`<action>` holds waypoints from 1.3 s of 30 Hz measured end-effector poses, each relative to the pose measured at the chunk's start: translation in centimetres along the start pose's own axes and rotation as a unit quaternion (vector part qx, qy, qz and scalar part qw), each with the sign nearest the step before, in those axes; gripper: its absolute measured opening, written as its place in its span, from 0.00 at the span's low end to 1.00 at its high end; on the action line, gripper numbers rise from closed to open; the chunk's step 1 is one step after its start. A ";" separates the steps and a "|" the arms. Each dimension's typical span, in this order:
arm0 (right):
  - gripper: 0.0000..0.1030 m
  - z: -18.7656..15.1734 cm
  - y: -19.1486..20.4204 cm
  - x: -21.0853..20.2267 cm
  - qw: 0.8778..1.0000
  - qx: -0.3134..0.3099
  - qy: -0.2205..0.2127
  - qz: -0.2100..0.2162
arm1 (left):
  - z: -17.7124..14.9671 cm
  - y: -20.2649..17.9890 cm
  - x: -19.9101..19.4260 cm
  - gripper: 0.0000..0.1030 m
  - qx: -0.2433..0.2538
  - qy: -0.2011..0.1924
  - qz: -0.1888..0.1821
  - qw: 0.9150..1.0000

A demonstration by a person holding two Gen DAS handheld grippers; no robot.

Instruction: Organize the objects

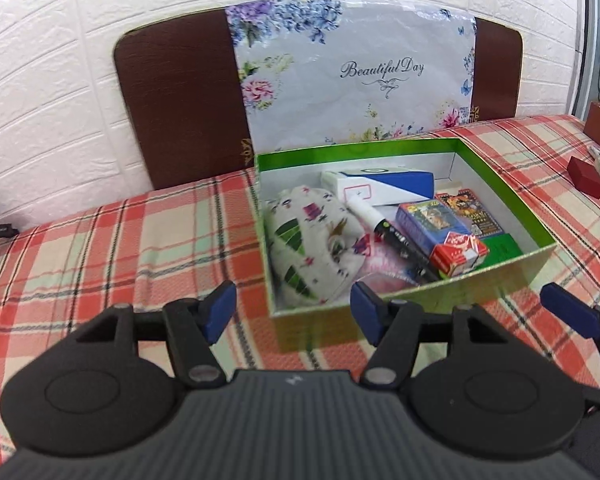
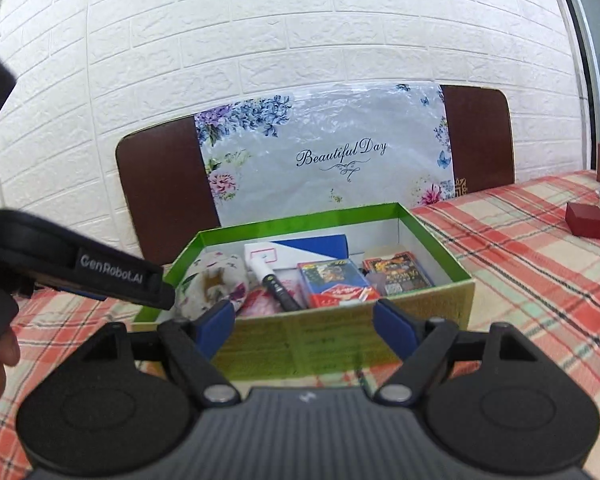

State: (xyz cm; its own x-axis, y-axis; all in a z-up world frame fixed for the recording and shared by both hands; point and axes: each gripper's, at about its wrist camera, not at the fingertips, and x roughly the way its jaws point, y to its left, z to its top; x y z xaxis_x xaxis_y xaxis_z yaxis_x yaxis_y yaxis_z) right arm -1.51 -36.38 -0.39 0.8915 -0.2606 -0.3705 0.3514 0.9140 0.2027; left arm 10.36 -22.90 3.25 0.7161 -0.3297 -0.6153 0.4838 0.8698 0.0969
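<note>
Both sets of fingers spread, empty | green box (image 1: 419, 292) just ahead of left gripper (image 1: 294, 314) and right gripper (image 2: 303, 326) | grip opposite walls, lift level

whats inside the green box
Green box holds a printed cloth pouch, blue-and-white carton, black-and-white pen and card packs. Whatever lies underneath is covered.

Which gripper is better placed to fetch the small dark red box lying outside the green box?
Right gripper: the small dark red box lies on its side of the green cardboard box; fingers open, empty.
</note>
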 end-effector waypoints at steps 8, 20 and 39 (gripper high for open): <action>0.79 0.8 -0.3 -3.1 0.993 0.107 0.045 0.030 | -3.5 3.4 -4.4 0.90 -0.006 -0.027 0.026 0.999; 0.93 1.5 3.2 -8.3 0.993 0.110 0.030 0.029 | -6.4 7.1 -8.9 1.00 -0.042 -0.045 0.032 0.998; 1.00 2.0 6.2 -12.2 0.996 0.073 -0.041 0.011 | -7.4 8.0 -11.8 1.00 -0.056 -0.080 0.051 0.994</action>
State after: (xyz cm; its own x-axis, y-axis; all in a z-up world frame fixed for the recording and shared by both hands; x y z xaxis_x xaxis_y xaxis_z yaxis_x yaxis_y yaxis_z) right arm -9.65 -28.14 7.21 0.9180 -0.2710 -0.2896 0.3637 0.8665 0.3420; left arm 2.02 -9.37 5.54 0.8338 -0.2833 -0.4739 0.3512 0.9344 0.0591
